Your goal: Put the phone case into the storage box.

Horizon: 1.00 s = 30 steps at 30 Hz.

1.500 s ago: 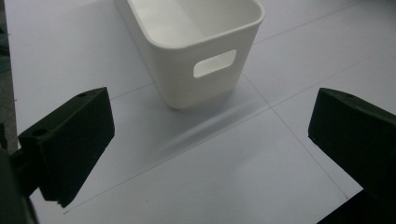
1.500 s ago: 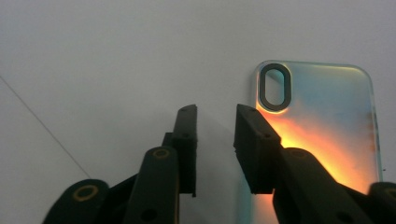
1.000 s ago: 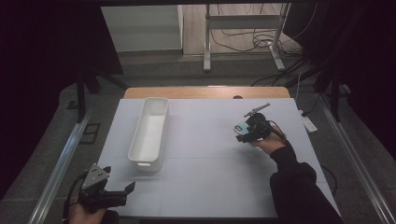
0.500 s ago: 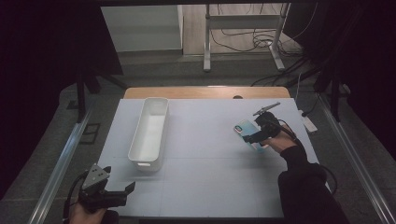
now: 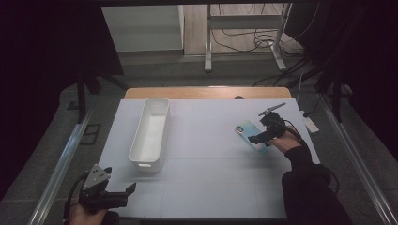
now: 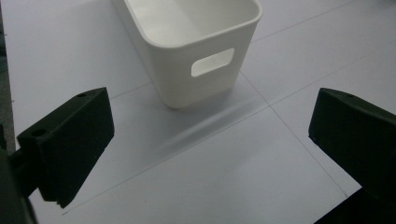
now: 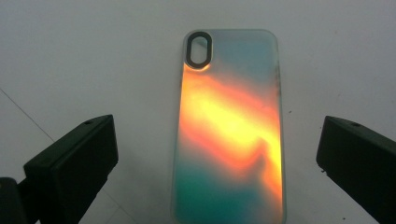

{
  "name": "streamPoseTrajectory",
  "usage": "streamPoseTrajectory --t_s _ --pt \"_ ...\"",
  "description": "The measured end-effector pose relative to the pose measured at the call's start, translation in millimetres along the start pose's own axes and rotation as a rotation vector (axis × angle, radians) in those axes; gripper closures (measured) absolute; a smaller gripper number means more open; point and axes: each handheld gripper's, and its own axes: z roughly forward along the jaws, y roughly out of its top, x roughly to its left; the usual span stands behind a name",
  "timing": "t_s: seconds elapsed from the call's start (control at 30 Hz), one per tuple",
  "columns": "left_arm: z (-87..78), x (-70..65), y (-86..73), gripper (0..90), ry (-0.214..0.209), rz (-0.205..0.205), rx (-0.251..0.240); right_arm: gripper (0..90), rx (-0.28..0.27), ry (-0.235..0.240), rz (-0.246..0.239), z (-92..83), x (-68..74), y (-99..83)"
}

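Phone case (image 7: 229, 130): iridescent back, orange-yellow band across teal, dark oval camera cut-out at its far end. I see it lying flat near the table's (image 5: 211, 140) right edge, about midway along it. My right gripper (image 5: 261, 138) sits over its near end; jaws have just been opening, now wide, case between them but untouched. Left gripper (image 5: 119, 197) at the near left corner, jaws wide, empty. White bin (image 5: 150, 133) stands left of centre. Broad bare surface between bin and case.
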Motion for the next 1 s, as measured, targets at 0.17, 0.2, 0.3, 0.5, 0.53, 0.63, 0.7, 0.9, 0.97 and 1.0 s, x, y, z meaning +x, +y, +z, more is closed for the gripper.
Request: streamPoseTrajectory --t_s 0.17,0.2,0.3,0.5,0.53,0.63,0.7,0.9,0.97,1.0 --pt "0.1 -0.1 0.0 0.8 0.0 0.001 0.001 0.0 0.032 -0.004 -0.001 9.9 -2.3 -3.6" --pt "0.2 0.0 0.1 0.8 0.001 0.002 0.001 0.0 0.035 -0.003 0.001 11.6 -2.7 -4.2" --pt "0.2 -0.1 0.1 0.8 0.001 0.004 0.002 0.0 0.043 -0.003 -0.003 18.2 -4.0 -6.7" --pt "0.2 -0.1 0.1 0.8 0.001 0.004 0.002 0.0 0.073 0.006 -0.01 30.4 -6.4 -12.8" --pt "0.2 -0.1 0.1 0.8 0.001 0.004 0.002 0.0 0.073 0.006 -0.01 30.4 -6.4 -12.8" --pt "0.2 0.0 0.1 0.8 0.001 0.004 0.002 0.0 0.09 0.001 -0.025 35.9 -7.8 -15.6" --pt "0.2 0.0 0.1 0.8 0.001 0.004 0.002 0.0 0.107 -0.003 -0.033 40.1 -8.1 -17.8" --pt "0.4 -0.3 0.2 0.8 0.001 0.006 0.004 0.0 0.112 -0.023 -0.056 42.3 -6.6 -19.7" --pt "0.4 -0.3 0.2 0.8 0.002 0.006 0.004 0.0 0.106 -0.018 -0.052 42.4 -6.8 -20.1" --pt "0.4 -0.3 0.2 0.8 0.002 0.006 0.004 0.0 0.107 -0.018 -0.051 42.4 -6.8 -20.2"
